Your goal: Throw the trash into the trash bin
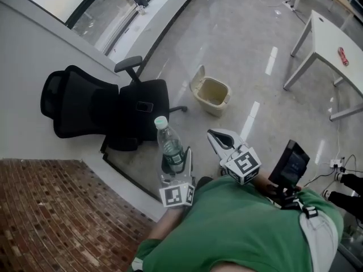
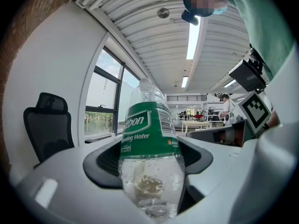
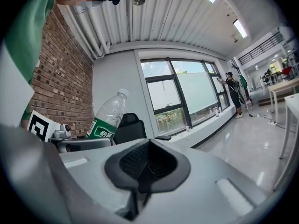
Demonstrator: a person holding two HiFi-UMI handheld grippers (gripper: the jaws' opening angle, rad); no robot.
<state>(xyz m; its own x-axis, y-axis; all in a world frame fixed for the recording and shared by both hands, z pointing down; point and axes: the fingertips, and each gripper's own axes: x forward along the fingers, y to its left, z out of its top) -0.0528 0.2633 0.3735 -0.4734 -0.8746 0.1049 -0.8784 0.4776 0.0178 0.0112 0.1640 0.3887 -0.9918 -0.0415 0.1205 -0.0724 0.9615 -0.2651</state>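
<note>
A clear plastic water bottle (image 1: 169,146) with a green label and a white cap stands upright in my left gripper (image 1: 174,166), whose jaws are shut on its lower body. In the left gripper view the bottle (image 2: 150,157) fills the middle between the dark pads. My right gripper (image 1: 220,139) is to its right, jaws shut with nothing between them; its view shows the pads (image 3: 147,164) pressed together and the bottle (image 3: 108,115) at the left. A beige trash bin (image 1: 211,92) with its lid tipped back stands on the floor ahead, well beyond both grippers.
A black office chair (image 1: 105,107) stands left of the bin against the white wall. A white table (image 1: 332,41) with a red can (image 1: 342,55) is at the far right. A brick surface (image 1: 51,214) lies at lower left. Grey floor surrounds the bin.
</note>
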